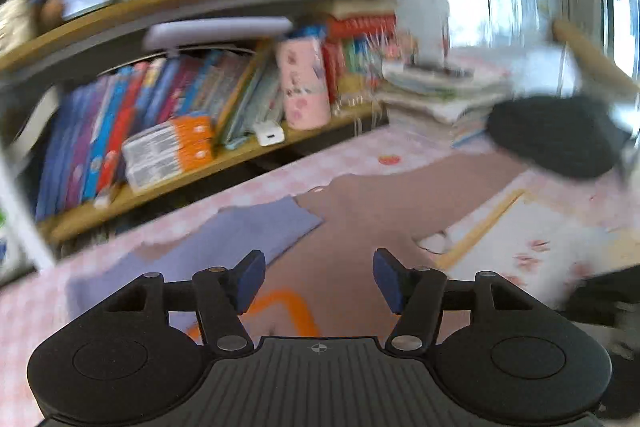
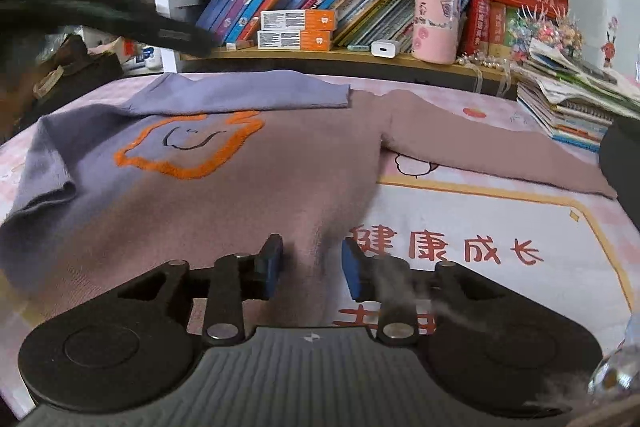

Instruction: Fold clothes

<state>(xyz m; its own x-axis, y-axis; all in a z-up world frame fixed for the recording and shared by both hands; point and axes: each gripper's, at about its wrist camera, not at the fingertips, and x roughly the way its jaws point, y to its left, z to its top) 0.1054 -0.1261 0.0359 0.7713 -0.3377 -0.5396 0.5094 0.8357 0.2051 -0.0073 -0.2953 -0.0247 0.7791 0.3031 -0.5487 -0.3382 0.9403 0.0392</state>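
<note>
Sweater spread flat, both my grippers empty.
Left gripper (image 1: 319,279) fingers apart, view blurred; right gripper (image 2: 311,267) fingers apart at the hem of the mauve-and-lilac knit sweater (image 2: 224,195), spread ahead across the pink worktop (image 2: 500,227), one sleeve end hidden.

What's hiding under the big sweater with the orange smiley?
The sweater lies on a pink patterned table mat with red writing, which shows beside it. Whatever the mat has printed beneath the sweater is covered.
</note>
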